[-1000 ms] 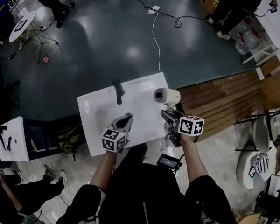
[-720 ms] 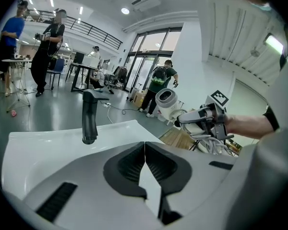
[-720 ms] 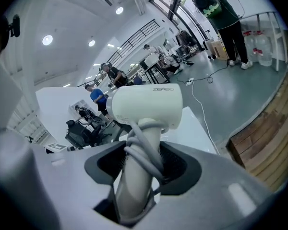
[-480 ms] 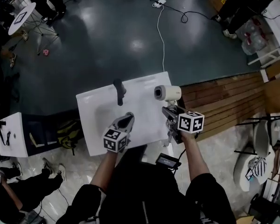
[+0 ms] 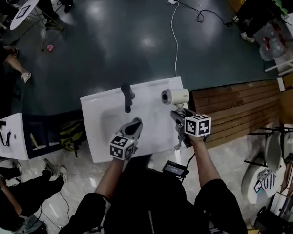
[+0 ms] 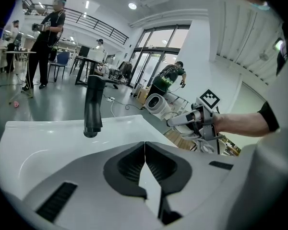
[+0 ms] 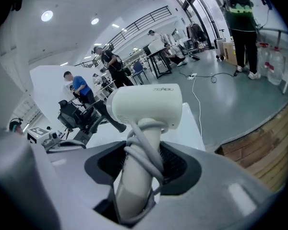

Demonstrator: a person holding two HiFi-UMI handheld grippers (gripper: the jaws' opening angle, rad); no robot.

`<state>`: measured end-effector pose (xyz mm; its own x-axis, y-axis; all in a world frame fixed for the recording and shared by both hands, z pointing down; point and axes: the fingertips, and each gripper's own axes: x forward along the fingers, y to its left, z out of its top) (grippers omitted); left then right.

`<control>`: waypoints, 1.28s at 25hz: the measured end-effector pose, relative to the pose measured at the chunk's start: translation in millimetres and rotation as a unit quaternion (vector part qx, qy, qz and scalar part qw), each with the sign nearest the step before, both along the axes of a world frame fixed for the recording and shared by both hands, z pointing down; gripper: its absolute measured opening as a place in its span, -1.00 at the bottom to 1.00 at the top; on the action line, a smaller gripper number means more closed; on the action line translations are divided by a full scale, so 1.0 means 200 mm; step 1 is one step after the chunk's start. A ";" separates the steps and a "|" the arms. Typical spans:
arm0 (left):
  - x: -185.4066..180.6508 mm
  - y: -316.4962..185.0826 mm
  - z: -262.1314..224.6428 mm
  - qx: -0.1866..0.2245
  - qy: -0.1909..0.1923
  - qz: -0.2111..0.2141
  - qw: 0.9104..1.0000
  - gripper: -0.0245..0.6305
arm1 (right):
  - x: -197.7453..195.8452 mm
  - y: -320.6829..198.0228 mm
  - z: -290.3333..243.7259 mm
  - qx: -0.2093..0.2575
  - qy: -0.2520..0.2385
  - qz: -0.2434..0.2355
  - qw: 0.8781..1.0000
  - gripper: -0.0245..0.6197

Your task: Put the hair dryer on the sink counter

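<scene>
A white plastic hair dryer with a rounded barrel [image 5: 175, 96] [image 7: 144, 107] is held by its handle between the fingers [image 7: 182, 166] of the right gripper [image 5: 178, 116] [image 7: 140, 176], which are closed narrowly around it. A pale cord [image 7: 145, 150] is wound around the handle where it is clamped. The dryer is kept over the right rear edge of the white rectangular sink worktop [image 5: 102, 116], its barrel beyond the fingertips; contact with the worktop cannot be made out. The left gripper [image 5: 133, 126] [image 6: 144, 152] is held over the near middle of the worktop, its fingers [image 6: 125, 164] pressed together with nothing between them. A black upright tap [image 5: 127, 97] [image 6: 93, 104] is seen at the worktop's far side, left of the dryer.
</scene>
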<state>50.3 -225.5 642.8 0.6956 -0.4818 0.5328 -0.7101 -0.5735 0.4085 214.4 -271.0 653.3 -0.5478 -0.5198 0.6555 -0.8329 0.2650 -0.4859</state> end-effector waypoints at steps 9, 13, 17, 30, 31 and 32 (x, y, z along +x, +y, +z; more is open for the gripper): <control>0.01 -0.02 0.05 -0.014 -0.004 -0.008 1.000 -0.89 | 0.00 -0.10 0.13 -0.005 0.050 -0.040 0.998 -0.30; 0.00 -0.03 0.07 -0.019 -0.007 -0.012 1.000 -0.89 | 0.00 -0.15 0.17 -0.006 0.074 -0.059 0.996 -0.30; -0.01 -0.05 0.08 -0.020 -0.008 -0.017 1.000 -0.89 | 0.01 -0.21 0.20 -0.009 0.080 -0.064 0.995 -0.30; -0.01 -0.09 0.13 -0.037 -0.014 -0.019 0.999 -0.89 | 0.06 -0.33 0.33 -0.034 0.107 -0.070 0.991 -0.30; -0.01 -0.09 0.13 -0.037 -0.013 -0.019 0.999 -0.89 | 0.07 -0.33 0.34 -0.036 0.109 -0.070 0.991 -0.30; -0.01 -0.09 0.14 -0.037 -0.012 -0.018 0.999 -0.89 | 0.07 -0.33 0.35 -0.038 0.111 -0.069 0.991 -0.30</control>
<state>48.0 -244.1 671.1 0.6649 -0.4647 0.5848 -0.7400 -0.5162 0.4312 228.3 -337.3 724.2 -0.4484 -0.3945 0.8021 -0.8796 0.3541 -0.3176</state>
